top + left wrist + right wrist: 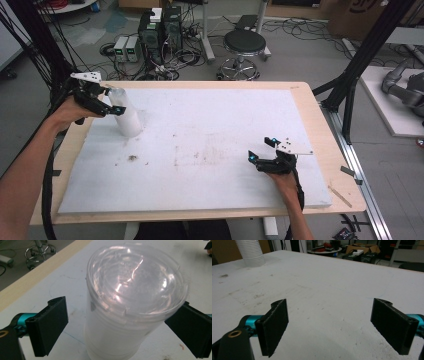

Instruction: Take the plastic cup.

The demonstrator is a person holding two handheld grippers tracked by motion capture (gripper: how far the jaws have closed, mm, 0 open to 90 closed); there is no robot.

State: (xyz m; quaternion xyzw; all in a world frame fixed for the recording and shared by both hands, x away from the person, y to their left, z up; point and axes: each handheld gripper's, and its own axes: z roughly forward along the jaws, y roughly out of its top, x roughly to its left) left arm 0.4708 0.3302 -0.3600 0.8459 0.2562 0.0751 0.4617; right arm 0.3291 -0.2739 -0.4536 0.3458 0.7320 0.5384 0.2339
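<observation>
Nearest to us, our right gripper (264, 148) rests low on the white board (210, 150), near its front right part, with the jaws wide apart and nothing between them. Around it the board is bare, only some dirty marks, so we have much room to move there.

Farther, at the back left, our left gripper (112, 100) stands at the cup stack (126, 117). Its jaws are spread on both sides of the top rim (135, 287) and we see a gap at the left one, so it does not grasp yet.

We judge the stack light, thin and easy to crush, also a little slippery and tall enough to tip. We would take it just under the rim, gently. The board's left edge (75, 165) is near, so moving to the right is safer.
</observation>
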